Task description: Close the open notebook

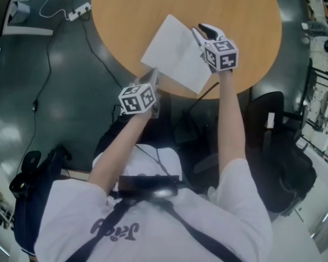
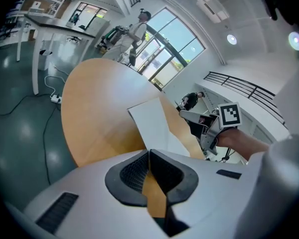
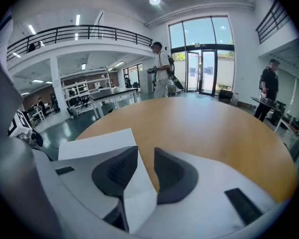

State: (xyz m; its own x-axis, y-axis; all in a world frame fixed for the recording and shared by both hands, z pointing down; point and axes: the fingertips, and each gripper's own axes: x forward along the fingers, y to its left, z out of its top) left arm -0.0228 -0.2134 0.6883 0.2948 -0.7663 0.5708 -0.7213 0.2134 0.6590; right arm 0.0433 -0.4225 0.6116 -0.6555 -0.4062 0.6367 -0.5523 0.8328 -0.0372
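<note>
Round wooden tabletop over a dark floor. Open notebook lies at the near edge, white pages up. My left claw sits at its near-left corner, pads closed together on the page edge as far as I can see. My right claw is at the far-right side, jaws apart. One white sheet passes between them and lies against the left pad, with a clear gap to the other pad. Both claws are well apart.
</note>
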